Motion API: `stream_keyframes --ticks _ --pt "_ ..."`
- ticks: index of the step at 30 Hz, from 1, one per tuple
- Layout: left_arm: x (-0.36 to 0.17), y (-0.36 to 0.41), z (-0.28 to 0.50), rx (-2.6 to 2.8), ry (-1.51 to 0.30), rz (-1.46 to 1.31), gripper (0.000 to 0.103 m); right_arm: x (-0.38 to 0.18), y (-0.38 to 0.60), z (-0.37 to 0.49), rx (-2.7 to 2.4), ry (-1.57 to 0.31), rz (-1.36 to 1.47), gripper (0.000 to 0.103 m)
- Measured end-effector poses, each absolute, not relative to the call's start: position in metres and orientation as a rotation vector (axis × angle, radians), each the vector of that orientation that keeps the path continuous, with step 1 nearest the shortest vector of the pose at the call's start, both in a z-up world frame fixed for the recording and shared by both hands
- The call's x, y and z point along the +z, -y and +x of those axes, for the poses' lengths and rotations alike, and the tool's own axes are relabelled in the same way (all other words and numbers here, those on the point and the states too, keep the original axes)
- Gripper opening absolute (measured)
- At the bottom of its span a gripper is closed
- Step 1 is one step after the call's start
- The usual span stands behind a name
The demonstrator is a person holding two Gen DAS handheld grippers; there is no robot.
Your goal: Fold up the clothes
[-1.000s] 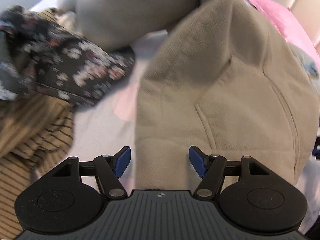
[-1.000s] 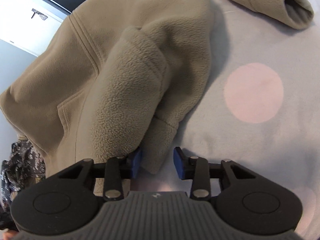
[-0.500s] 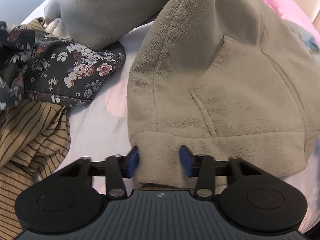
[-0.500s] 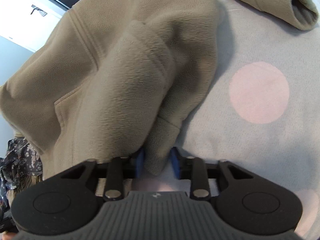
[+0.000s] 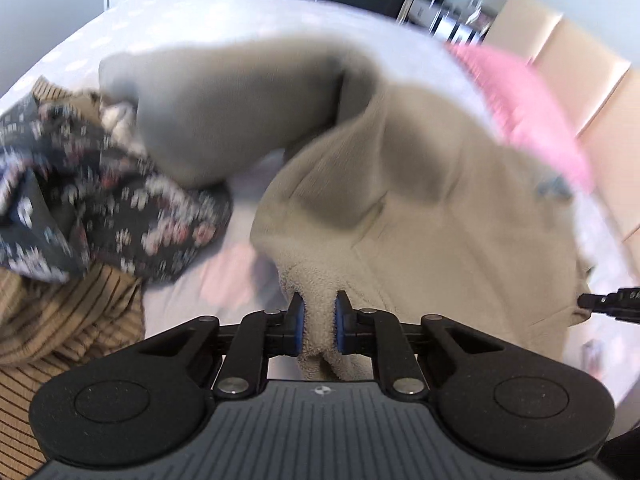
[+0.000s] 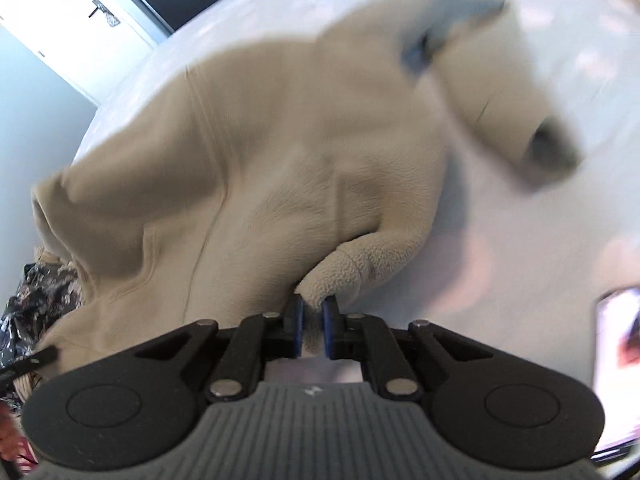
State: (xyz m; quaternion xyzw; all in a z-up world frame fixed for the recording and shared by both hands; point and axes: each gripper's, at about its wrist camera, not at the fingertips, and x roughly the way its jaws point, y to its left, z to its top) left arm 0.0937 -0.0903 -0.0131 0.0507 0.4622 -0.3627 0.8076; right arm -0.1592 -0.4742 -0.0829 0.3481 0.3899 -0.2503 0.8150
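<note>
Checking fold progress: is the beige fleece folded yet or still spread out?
Not folded: the fleece hangs bunched, its hem pinched by the left gripper and right gripper.

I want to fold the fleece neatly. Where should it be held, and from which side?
Probably by the thick bottom hem, from the near edge. The left gripper and right gripper each pinch a bunched hem corner of the fleece, and the body hangs away from there, its sleeve trailing.
</note>
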Motion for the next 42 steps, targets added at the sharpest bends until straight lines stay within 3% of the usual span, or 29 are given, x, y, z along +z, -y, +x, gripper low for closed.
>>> stream_keyframes --ticks 8,13,18,28,42 --pt "0.066 0.076 0.069 -0.892 -0.880 0.028 0.012 0.062 0.484 -0.215 -0.642 -0.680 0.508 0.010" --pt "0.082 0.049 0.047 -0.897 -0.931 0.016 0.012 0.089 0.462 -0.236 -0.639 -0.729 0.435 0.010" --pt "0.062 0.024 0.026 -0.858 -1.081 0.061 0.011 0.071 0.452 -0.285 -0.601 -0.891 0.410 0.010" --pt "-0.031 0.003 -0.026 -0.799 -1.410 0.277 0.011 -0.025 0.410 -0.309 -0.526 -1.246 0.349 0.010" --pt "-0.090 0.022 -0.043 -0.716 -1.510 0.522 0.013 -0.086 0.383 -0.310 -0.484 -1.448 0.293 0.010"
